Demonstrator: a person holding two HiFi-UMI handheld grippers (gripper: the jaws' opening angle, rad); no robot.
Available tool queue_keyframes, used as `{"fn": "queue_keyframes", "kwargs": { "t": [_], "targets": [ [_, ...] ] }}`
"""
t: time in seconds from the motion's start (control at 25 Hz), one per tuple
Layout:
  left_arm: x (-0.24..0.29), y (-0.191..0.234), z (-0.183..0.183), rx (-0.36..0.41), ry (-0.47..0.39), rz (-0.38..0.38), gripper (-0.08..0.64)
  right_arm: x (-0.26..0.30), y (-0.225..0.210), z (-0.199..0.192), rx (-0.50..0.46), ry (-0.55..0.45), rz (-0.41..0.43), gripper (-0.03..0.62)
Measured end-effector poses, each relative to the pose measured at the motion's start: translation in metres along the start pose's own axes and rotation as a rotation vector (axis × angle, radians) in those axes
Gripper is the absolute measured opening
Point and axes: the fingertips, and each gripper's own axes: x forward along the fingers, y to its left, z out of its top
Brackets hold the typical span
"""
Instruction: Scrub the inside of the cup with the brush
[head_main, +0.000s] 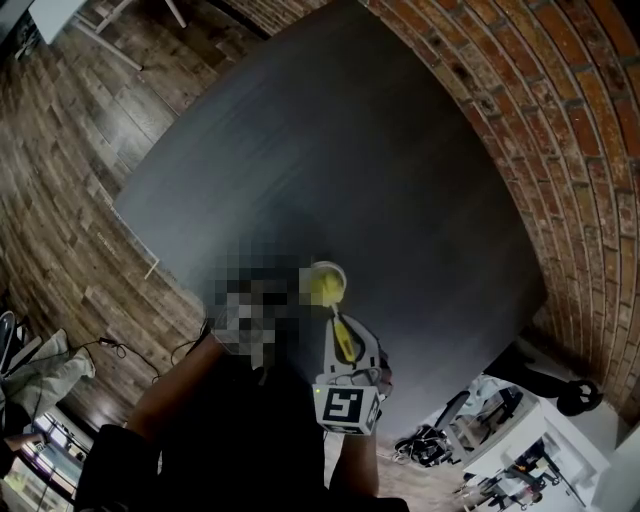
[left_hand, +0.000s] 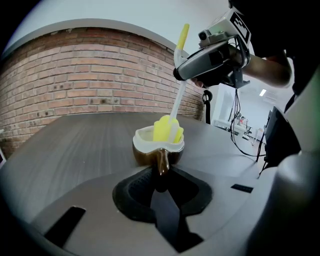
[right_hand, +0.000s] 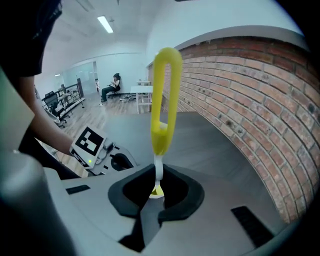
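Left gripper view: left gripper (left_hand: 160, 176) clamped on the cup (left_hand: 146, 150) handle, brush (left_hand: 168, 129) head inside.
Right gripper view: right gripper (right_hand: 157, 186) pinching the brush stem.
Head view: cup near the bench (head_main: 400, 170) front edge, wide top beyond, up to the brick wall (head_main: 560, 130).

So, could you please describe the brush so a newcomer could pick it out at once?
Start at the dark grey table by the brick wall; at its near edge is a brown cup with a white inside. The brush stands in that cup, gripped by the right gripper: it is the only bright yellow thing, with a looped handle.
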Motion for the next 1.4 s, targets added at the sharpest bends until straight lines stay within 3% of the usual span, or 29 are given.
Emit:
{"fn": "queue_keyframes", "kwargs": {
  "t": [0.36,0.68,0.84,0.96,1.16,1.4],
  "targets": [
    [0.007,0.002,0.007,0.009,-0.006,-0.009,0.08,0.007,-0.01,0.014,-0.086,-0.15,-0.12,0.049],
    [0.01,0.002,0.008,0.015,0.002,-0.015,0.08,0.013,-0.014,0.029,0.085,-0.317,-0.097,0.048],
    [0.01,0.002,0.008,0.013,0.001,-0.012,0.08,0.014,-0.016,0.035,0.249,-0.381,-0.068,0.048],
    [0.011,0.003,0.007,0.016,0.004,-0.014,0.08,0.014,-0.013,0.036,0.257,-0.373,-0.03,0.048],
    [0.01,0.003,0.006,0.011,0.006,-0.012,0.08,0.012,-0.002,0.03,0.109,-0.285,0.069,0.048],
    [0.009,0.001,0.005,0.008,0.005,-0.011,0.08,0.007,0.003,0.016,0.068,-0.169,0.091,0.048]
  ]
}}
